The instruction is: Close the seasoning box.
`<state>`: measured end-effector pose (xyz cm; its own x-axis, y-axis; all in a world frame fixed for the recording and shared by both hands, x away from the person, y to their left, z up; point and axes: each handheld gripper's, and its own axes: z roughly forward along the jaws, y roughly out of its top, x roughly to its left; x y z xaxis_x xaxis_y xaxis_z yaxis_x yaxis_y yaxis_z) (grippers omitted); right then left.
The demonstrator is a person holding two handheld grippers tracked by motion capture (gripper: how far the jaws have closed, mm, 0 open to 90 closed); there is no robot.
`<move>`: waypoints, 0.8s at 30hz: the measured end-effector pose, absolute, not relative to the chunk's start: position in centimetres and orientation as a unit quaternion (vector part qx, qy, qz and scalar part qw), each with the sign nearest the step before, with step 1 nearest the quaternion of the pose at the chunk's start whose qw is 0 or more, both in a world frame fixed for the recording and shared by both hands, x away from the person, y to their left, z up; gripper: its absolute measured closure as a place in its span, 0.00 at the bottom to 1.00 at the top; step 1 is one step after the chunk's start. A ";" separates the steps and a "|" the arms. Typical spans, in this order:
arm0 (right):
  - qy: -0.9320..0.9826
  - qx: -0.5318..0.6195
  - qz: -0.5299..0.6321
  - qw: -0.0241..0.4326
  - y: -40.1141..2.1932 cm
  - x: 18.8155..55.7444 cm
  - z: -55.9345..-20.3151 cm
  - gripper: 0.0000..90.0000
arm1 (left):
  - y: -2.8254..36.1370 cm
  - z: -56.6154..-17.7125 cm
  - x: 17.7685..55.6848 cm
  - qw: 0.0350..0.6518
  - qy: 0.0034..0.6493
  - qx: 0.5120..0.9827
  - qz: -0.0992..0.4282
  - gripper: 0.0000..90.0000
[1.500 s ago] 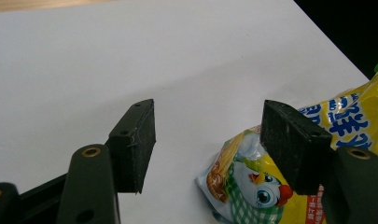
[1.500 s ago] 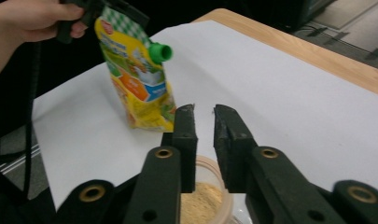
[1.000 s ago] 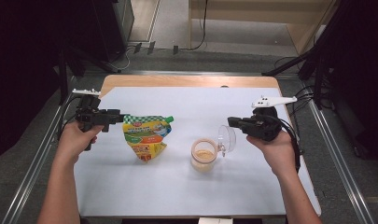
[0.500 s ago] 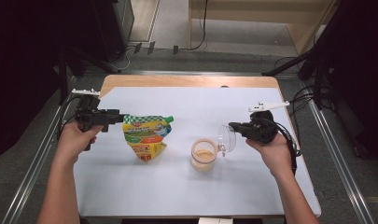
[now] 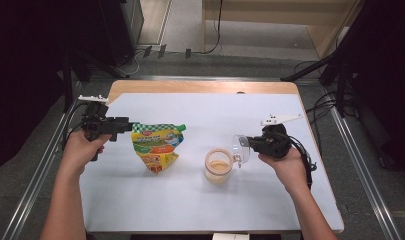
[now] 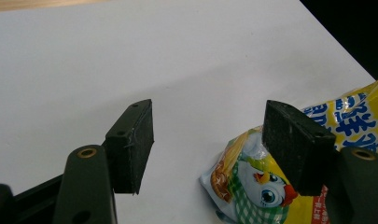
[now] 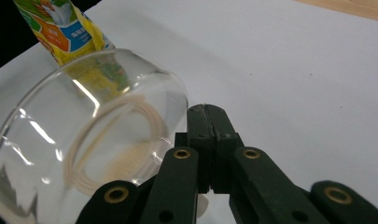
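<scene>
left tool jaws apart, tips at pouch top edge. right tool clamped on clear lid beside jar. counter front wide open.

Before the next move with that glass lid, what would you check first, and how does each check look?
1. Right hand-held gripper shut on the clear round glass lid: ok, jaws pressed together at its rim.
2. Lid clear of the small glass jar with tan contents: ok, held beside and slightly above it.
3. Jar upright on the white table: ok.
4. Left hand-held gripper open: ok, nothing between the pads.
5. Yellow and green printed pouch within the left gripper's reach: ok, its corner lies by one pad.
6. Pouch sealed: cannot tell.
</scene>
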<state>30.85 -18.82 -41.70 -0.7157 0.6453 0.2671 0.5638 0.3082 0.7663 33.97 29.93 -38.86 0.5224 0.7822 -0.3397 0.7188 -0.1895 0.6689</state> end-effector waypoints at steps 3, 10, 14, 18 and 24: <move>0.809 0.368 0.456 0.047 -18.4 30.6 -41.6 1.00 | 29.9 -38.9 34.1 0.412 0.490 0.768 0.038 0.39; 0.815 0.344 0.464 0.042 -17.3 30.1 -41.1 0.99 | 30.0 -38.9 34.0 0.410 0.489 0.769 0.040 0.39; 0.818 0.336 0.465 0.046 -16.9 29.8 -40.8 0.93 | 30.2 -38.9 34.0 0.410 0.493 0.766 0.043 0.39; 0.818 0.335 0.465 0.054 -17.0 29.9 -40.8 0.82 | 30.1 -39.0 34.0 0.410 0.491 0.767 0.044 0.38; 0.810 0.344 0.471 0.064 -18.1 30.5 -41.1 0.65 | 29.9 -39.2 34.0 0.404 0.489 0.772 0.040 0.38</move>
<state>30.49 -18.07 -41.10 -0.7548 0.6178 0.2205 0.4976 0.3201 0.8062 34.04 29.94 -39.19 0.5190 0.7872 -0.3331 0.7221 -0.1953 0.6637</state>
